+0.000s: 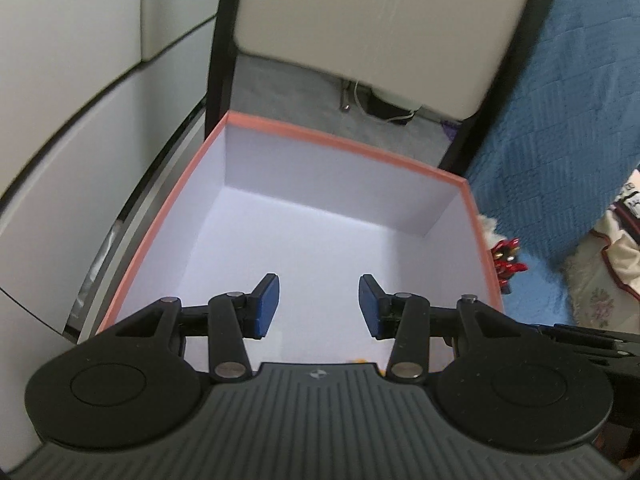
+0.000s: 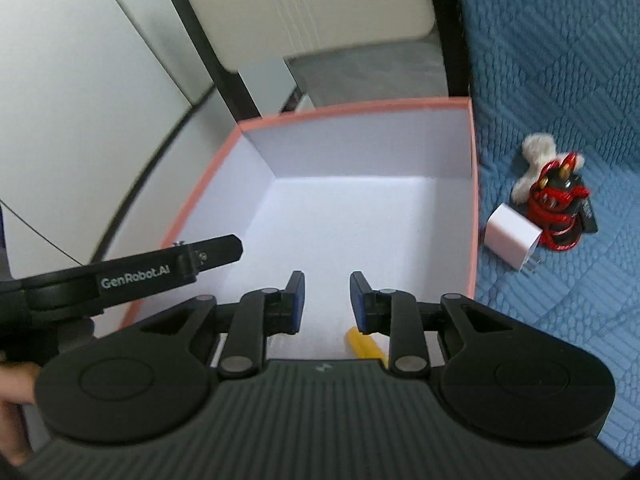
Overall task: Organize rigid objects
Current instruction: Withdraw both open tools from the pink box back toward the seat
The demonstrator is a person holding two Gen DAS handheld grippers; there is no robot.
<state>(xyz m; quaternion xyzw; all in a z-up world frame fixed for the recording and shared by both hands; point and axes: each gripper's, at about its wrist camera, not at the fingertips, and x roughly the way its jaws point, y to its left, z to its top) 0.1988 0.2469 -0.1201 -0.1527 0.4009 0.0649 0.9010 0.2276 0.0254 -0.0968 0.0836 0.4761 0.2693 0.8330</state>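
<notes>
A pink-rimmed box with a white inside sits on the blue quilt; its rim shows in the left wrist view and in the right wrist view. My left gripper is open and empty above the box floor. My right gripper is open and empty over the box. A yellow object lies on the box floor under the right gripper, partly hidden. A white charger cube and a red-and-black horned figure with white fluff lie on the quilt right of the box.
The blue quilt covers the surface to the right. A chair with a cream back and black frame stands behind the box. White cabinet panels are on the left. A cream embroidered cushion lies far right.
</notes>
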